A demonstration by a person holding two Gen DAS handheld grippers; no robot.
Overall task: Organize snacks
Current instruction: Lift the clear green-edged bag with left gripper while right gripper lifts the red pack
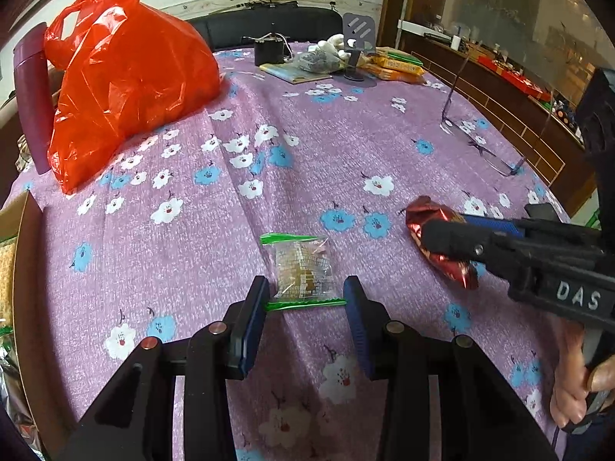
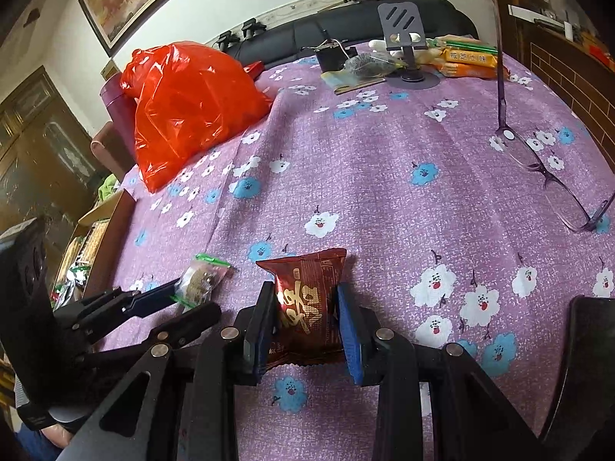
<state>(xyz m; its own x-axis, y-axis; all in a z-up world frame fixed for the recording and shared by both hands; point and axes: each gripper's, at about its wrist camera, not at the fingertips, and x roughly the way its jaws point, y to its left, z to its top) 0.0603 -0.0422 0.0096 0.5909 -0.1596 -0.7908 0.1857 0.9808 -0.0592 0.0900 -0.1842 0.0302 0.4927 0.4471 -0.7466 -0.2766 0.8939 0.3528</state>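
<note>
A clear snack packet (image 1: pixel 303 265) with green sealed edges sits between the blue pads of my left gripper (image 1: pixel 305 288), its lower green seal reaching from one pad to the other; the jaws are shut on it, just above the purple flowered tablecloth (image 1: pixel 307 153). The right wrist view shows the same packet (image 2: pixel 203 276) at the tips of the left gripper (image 2: pixel 192 296). My right gripper (image 2: pixel 305 292) is shut on a dark red foil snack packet (image 2: pixel 307 280) with gold lettering. From the left wrist view, that red packet (image 1: pixel 419 211) is pinched in the right gripper (image 1: pixel 442 226).
A large orange-red plastic bag (image 1: pixel 127 77) and a purple bottle (image 1: pixel 32 96) stand at the far left. Purple-framed glasses (image 2: pixel 538 169) lie at the right. A phone stand (image 2: pixel 403 27) and yellow biscuit packs (image 2: pixel 465 61) are at the back. A cardboard box (image 1: pixel 11 230) sits beyond the left edge.
</note>
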